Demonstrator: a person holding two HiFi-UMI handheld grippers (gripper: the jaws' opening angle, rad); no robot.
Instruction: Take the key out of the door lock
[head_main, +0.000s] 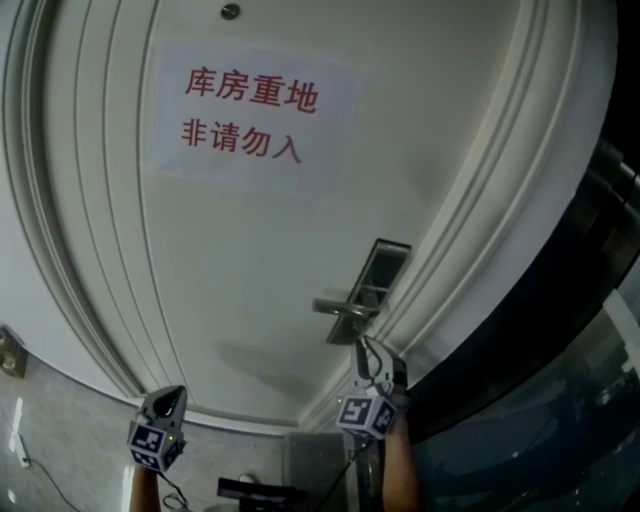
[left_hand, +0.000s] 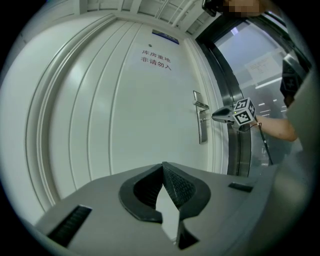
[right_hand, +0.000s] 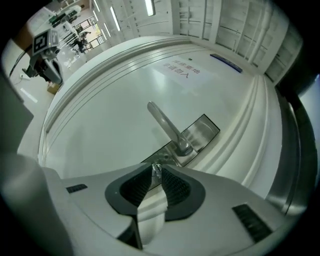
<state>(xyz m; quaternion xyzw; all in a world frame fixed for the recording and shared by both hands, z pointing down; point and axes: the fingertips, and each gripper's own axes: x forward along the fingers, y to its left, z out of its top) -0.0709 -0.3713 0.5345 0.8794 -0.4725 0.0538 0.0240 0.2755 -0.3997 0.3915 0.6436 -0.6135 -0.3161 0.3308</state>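
A small silver key (right_hand: 156, 170) sticks out of the steel lock plate (right_hand: 202, 131) just below the lever handle (right_hand: 162, 122). In the right gripper view it sits between the tips of my right gripper (right_hand: 156, 173), whose jaws stand slightly apart around it. In the head view the right gripper (head_main: 366, 352) points up at the lock plate (head_main: 385, 268) under the handle (head_main: 340, 308), and the key itself is too small to make out. My left gripper (head_main: 168, 398) hangs low and left, away from the lock, shut with nothing in it (left_hand: 163, 165).
The white panelled door (head_main: 250, 250) carries a paper sign (head_main: 250, 115) with red characters. A moulded frame (head_main: 480, 210) and a dark glass panel (head_main: 560, 350) run along its right side. The left gripper view shows the right gripper (left_hand: 220, 116) at the lock, with a forearm (left_hand: 280, 127) behind it.
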